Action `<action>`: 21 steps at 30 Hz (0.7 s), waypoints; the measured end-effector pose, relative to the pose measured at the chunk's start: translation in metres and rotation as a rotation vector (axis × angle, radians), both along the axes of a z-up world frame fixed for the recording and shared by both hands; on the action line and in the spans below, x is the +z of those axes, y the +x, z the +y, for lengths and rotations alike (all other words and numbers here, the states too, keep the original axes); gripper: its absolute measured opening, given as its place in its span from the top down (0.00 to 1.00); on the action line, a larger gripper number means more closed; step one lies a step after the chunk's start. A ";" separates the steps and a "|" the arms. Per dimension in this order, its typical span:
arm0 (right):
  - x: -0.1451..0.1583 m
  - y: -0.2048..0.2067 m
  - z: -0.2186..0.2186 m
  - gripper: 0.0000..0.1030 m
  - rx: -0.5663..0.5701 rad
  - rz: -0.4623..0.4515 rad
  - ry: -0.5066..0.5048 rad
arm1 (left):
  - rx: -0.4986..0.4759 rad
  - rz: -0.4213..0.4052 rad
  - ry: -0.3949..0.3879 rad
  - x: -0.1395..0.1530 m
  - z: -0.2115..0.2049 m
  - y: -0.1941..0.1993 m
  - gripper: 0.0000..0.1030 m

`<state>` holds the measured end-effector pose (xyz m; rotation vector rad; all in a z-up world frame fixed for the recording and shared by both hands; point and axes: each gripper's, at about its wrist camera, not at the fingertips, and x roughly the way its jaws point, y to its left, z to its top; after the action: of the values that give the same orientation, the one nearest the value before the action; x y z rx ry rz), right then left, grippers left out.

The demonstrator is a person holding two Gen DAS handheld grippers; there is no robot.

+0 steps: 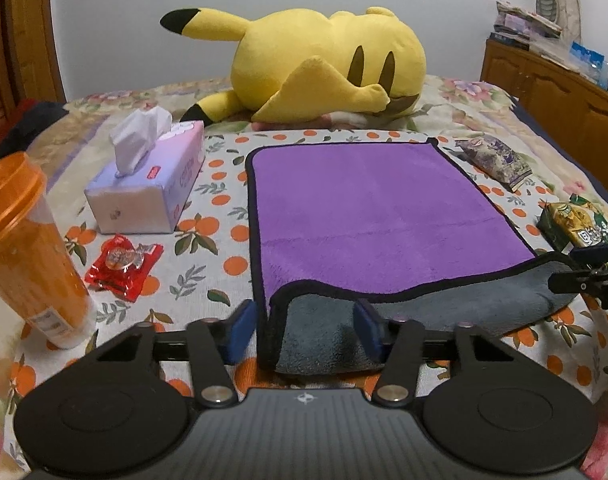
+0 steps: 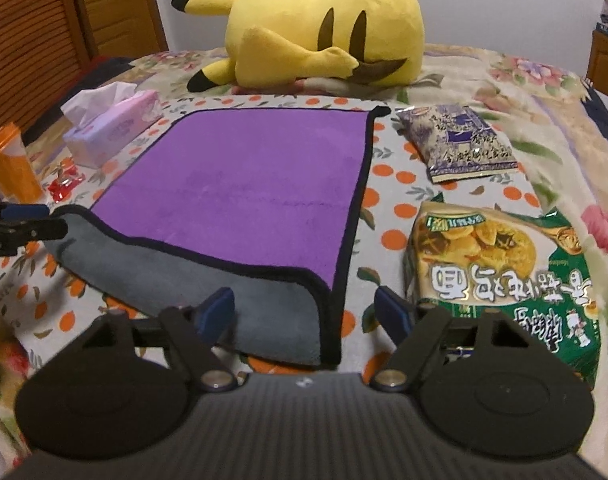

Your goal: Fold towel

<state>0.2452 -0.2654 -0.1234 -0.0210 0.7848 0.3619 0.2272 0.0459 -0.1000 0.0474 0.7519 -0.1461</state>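
A purple towel [image 1: 376, 208] with a grey underside and black trim lies on the orange-print cloth; it also shows in the right wrist view [image 2: 244, 188]. Its near edge is turned over, grey side up [image 1: 444, 304]. My left gripper [image 1: 304, 332] is open, its blue pads either side of the near left corner. My right gripper [image 2: 308, 312] is open around the near right corner. Each gripper shows at the edge of the other's view, the right gripper [image 1: 588, 272] and the left gripper [image 2: 20, 228].
A tissue box [image 1: 152, 184], an orange cup [image 1: 28, 248] and a red wrapper [image 1: 122, 266] lie left of the towel. A purple snack bag [image 2: 456, 140] and a green noodle packet [image 2: 500, 276] lie right. A yellow plush [image 1: 316, 64] lies behind.
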 end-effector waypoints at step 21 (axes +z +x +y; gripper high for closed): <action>-0.002 0.001 0.000 0.77 0.041 0.043 -0.003 | -0.041 0.043 -0.006 -0.002 -0.003 -0.003 0.91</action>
<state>0.2466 -0.2656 -0.1253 -0.0325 0.8287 0.4007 0.2245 0.0427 -0.1022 0.0538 0.7940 -0.1888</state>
